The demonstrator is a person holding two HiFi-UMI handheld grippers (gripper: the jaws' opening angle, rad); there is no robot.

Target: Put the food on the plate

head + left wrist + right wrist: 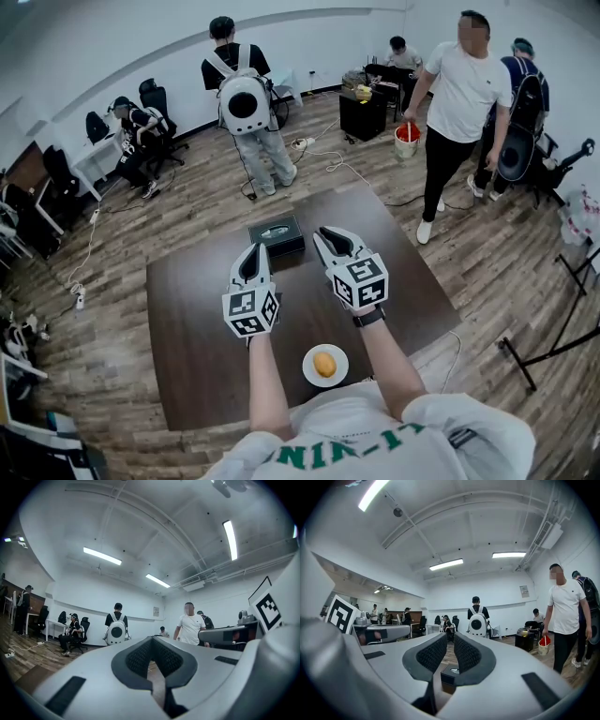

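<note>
An orange-yellow piece of food (pixel 324 364) lies on a small white plate (pixel 307 371) at the near edge of the dark table (pixel 187 309), close to my body. Both grippers are held up above the table's middle, well away from the plate and pointing out into the room. My left gripper (pixel 255 248) (pixel 151 641) has its pads touching, with nothing between them. My right gripper (pixel 323 234) (pixel 451 639) shows a narrow gap between its pads, and that gap is empty.
A black box (pixel 277 234) (pixel 451 674) sits at the table's far side, just beyond the gripper tips. Past the table stand a person with a white backpack (pixel 242 103) and a person in a white T-shirt (pixel 459 103) beside a red bucket (pixel 407 134). Cables lie on the wooden floor.
</note>
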